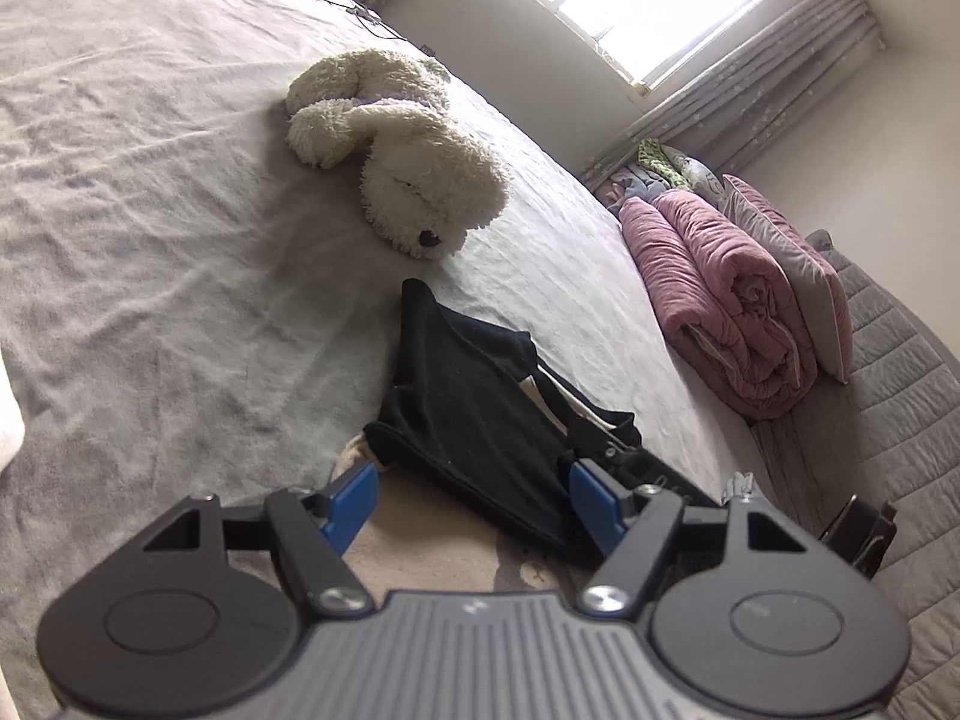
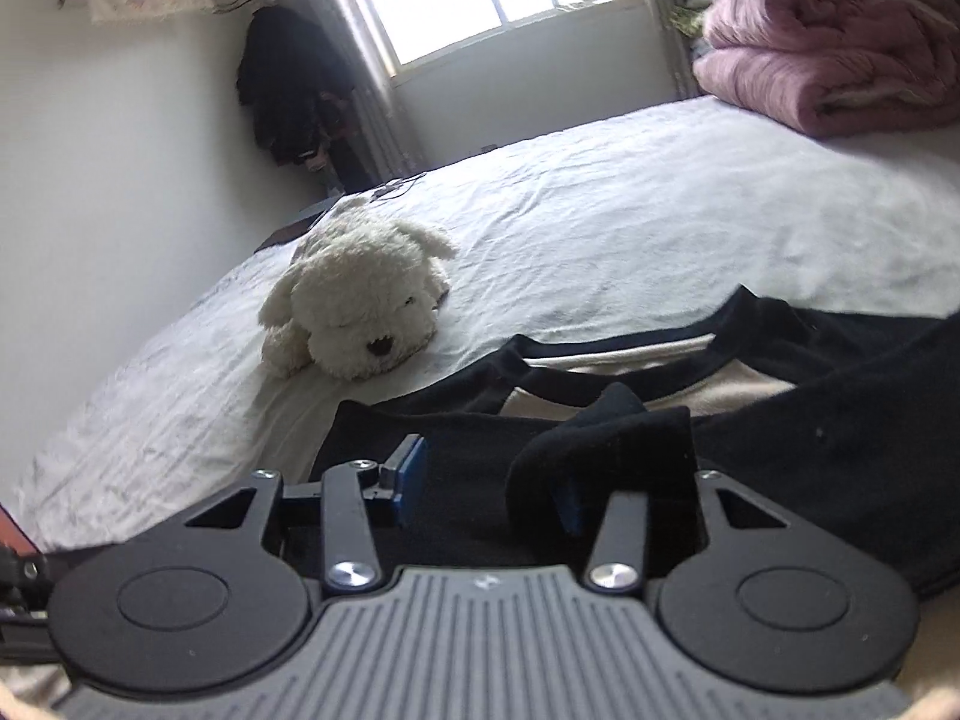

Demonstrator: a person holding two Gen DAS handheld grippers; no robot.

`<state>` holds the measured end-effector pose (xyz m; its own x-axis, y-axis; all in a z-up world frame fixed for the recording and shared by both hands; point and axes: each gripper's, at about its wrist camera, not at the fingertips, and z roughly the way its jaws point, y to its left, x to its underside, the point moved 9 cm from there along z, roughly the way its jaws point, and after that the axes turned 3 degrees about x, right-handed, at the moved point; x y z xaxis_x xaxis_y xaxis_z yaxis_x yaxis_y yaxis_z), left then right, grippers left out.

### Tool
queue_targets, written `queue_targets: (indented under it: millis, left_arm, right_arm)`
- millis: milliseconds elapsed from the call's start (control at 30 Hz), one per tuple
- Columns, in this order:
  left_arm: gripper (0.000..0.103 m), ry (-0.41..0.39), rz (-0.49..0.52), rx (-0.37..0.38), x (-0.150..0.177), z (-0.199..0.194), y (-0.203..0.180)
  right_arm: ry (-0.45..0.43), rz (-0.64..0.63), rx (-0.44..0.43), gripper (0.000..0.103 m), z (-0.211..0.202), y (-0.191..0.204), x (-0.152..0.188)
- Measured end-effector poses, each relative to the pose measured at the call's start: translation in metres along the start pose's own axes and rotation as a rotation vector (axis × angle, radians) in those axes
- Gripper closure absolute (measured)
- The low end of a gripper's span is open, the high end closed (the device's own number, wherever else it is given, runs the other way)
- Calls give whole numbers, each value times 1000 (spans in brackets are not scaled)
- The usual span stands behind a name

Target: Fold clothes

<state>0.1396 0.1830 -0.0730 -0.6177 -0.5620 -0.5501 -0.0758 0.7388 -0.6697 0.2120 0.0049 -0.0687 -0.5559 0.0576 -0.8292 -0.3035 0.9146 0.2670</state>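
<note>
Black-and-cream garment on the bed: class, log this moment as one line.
stage: folding | garment: on bed | left gripper: open at garment's near edge | right gripper: open, fold draped over one finger | plush dog: beyond

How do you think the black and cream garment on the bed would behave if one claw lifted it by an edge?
The black and cream garment would probably droop, since it already lies in soft folds. It looks light and thin. On the wrinkled bedsheet it would likely drag and bunch, not slide.

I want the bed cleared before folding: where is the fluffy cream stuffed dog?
The fluffy cream stuffed dog lies on the grey bedsheet, just beyond the black and cream garment, toward the window; in the right wrist view it sits left of centre.
</note>
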Motion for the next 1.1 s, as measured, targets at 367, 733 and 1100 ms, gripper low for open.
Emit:
queue_targets:
  millis: [367, 733, 1100]
  left_arm:
    - [33, -51, -46, -5, -18, -9, 19]
    - [53, -32, 17, 24, -9, 14, 10]
    - [58, 32, 80, 17, -17, 65, -7]
  right_arm:
    - [127, -402, -56, 55, 17, 56, 43]
    - [146, -236, -132, 55, -18, 15, 25]
    - [123, -143, -34, 55, -54, -50, 8]
